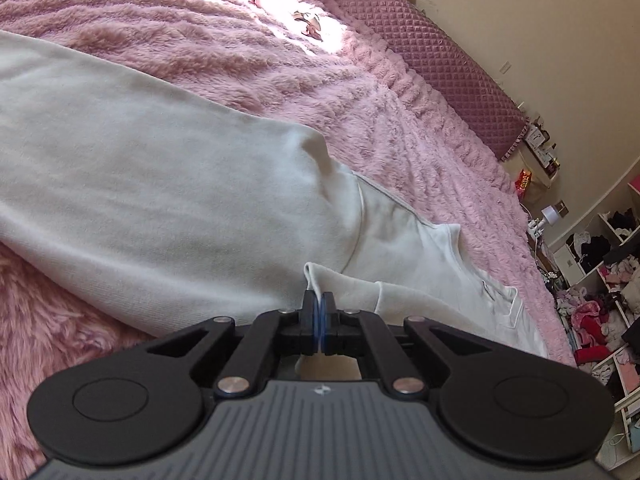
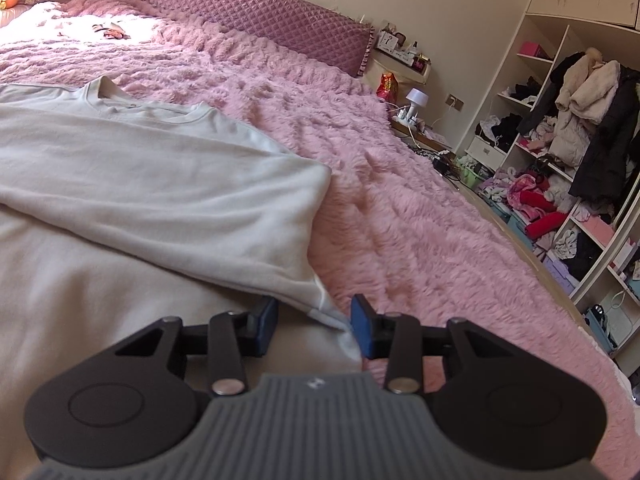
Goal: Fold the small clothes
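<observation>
Left gripper [image 1: 319, 300]: jaws pinched together on a thin fold of the white sweatshirt [image 1: 160, 184], fabric edge poking up between the blue pads. Tool sits low, tilted, looking along the garment toward the neckline. A folded-over sleeve runs diagonally across the body in this view; its cuff end lies just past the fingertips.

Right gripper [image 2: 314, 322]: jaws spread wide, nothing held. The sleeve cuff [image 2: 320, 308] lies between the two fingers, not clamped; I can't tell if either pad touches it. Tool is level and low over the sweatshirt's body, pointing toward the headboard.

Sweatshirt lies flat on the pink fuzzy blanket [image 2: 400, 208], collar [image 2: 132, 104] toward the quilted purple headboard [image 2: 240, 12]. Its right edge ends near the right finger; beyond that is a wide stretch of bare blanket out to the bed edge.

Past the bed edge: bedside stand with a small white lamp [image 2: 416, 100] and a red bag [image 2: 387, 85], cables on the floor, and an open white wardrobe [image 2: 560, 128] stuffed with clothes, well apart from both tools. A small bow-like item [image 1: 310, 24] sits on the sunlit far blanket.
</observation>
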